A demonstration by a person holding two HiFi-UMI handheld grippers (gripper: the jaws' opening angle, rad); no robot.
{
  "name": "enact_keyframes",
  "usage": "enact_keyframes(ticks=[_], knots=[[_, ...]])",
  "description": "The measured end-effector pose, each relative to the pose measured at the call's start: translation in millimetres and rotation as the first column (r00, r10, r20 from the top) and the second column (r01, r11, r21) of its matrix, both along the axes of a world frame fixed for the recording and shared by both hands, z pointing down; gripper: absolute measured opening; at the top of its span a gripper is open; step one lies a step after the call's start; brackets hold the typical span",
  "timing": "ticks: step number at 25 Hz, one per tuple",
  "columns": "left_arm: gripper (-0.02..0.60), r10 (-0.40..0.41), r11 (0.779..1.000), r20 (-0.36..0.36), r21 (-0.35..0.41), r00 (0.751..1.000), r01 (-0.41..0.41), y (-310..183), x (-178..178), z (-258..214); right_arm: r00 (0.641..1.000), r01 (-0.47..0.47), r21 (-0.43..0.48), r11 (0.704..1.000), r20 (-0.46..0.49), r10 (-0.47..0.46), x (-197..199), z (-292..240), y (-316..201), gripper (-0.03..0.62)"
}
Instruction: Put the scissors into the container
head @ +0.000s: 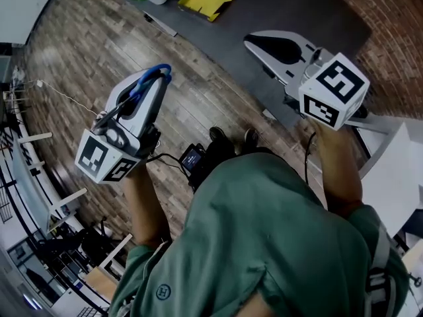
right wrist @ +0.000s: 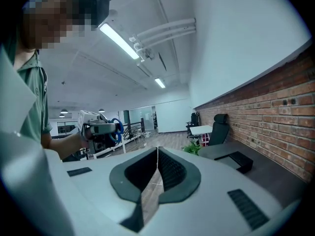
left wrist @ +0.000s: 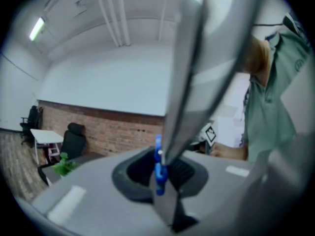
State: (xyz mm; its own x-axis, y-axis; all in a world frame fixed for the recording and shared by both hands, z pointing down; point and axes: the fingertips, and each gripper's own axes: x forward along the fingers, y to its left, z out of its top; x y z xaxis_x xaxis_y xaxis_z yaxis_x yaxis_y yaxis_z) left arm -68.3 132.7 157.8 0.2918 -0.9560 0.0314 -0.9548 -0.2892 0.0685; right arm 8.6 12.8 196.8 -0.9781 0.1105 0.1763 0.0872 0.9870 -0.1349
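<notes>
Left tongs (left wrist: 161, 180) tight around scissors (left wrist: 188, 77)

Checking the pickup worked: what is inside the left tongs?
Scissors, gripped in the left tongs: blue handles at the tips, grey blades running back toward the camera. Where the tongs pinch them is covered.

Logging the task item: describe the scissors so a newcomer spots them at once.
Over the wood-plank floor, find the left hand-held gripper. The scissors are clamped in its jaws, blue loop handles poking past the tips. Those blue handles single them out; the right hand-held gripper holds nothing.
</notes>
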Motion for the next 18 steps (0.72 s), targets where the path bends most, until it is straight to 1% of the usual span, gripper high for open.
enact_keyframes(ticks=[7, 12, 18], knots=[[0.041, 0.054, 0.999, -0.011, -0.003, 0.998, -0.054, -24, -33, 7, 0.998, -0.052, -0.001, 0.999, -0.016, 0.052, -27, 5, -18, 0.008], [0.041, 0.099, 0.995, -0.011, 0.026, 0.995, -0.099, -40, -74, 3, 0.994, -0.1, 0.023, 0.995, -0.031, 0.101, -61, 3, -33, 0.008], [0.041, 0.163, 0.986, -0.026, 0.035, 0.986, -0.162, -53, -125, 5, 0.986, -0.156, 0.039, 0.987, -0.048, 0.158, -107, 1, -39, 0.008]])
